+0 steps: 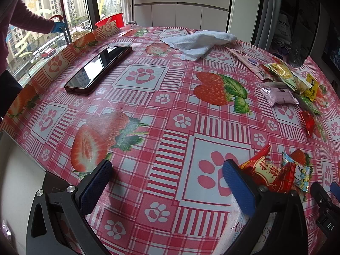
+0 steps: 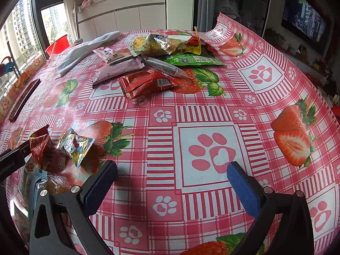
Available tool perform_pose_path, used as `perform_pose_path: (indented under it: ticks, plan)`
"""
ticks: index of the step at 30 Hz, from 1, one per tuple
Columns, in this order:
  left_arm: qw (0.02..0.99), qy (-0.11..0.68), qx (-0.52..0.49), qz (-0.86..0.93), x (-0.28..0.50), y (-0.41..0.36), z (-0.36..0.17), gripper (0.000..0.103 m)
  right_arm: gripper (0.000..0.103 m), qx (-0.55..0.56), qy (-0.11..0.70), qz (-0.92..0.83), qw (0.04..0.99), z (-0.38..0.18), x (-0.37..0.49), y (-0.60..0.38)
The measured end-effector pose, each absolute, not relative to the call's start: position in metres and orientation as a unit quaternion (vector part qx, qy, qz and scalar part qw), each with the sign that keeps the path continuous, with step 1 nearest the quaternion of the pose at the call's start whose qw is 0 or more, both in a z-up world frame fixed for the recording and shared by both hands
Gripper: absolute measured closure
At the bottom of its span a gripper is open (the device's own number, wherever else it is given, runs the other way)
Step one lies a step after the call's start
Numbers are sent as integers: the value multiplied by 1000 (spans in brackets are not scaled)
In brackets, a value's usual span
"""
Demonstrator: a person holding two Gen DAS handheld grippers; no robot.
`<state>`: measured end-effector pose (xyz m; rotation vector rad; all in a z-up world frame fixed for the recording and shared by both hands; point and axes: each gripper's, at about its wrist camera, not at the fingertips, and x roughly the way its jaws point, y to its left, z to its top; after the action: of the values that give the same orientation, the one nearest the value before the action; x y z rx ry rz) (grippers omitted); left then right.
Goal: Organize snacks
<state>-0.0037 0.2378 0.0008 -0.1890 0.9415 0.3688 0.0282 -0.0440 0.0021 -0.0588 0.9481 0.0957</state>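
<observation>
A heap of snack packets (image 2: 161, 51) lies at the far middle of the table, with a red packet (image 2: 146, 82) and a green one (image 2: 195, 60) in it. The same heap (image 1: 289, 85) shows at the right in the left wrist view. A red sachet (image 1: 267, 174) and a Hello Kitty sweet (image 2: 74, 145) lie near the front, between the two grippers. My left gripper (image 1: 167, 170) is open and empty, just left of the red sachet. My right gripper (image 2: 172, 172) is open and empty over bare tablecloth.
A black phone (image 1: 99, 68) lies at the far left of the table. A white towel (image 1: 199, 42) lies at the back. More packets (image 2: 40, 182) sit at the front left edge. A red bucket (image 1: 110, 21) stands beyond the table by the window.
</observation>
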Motion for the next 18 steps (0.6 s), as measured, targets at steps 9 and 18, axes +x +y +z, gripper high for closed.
perform_pose_path:
  ticks: [9,18]
  plan:
    - [871,450,-90,176,-4,238,1,0,0,-29,456,46,888,2,28,-44]
    - [871,450,-90,176,-4,238,1,0,0,-29,456,46,888,1,28,-44]
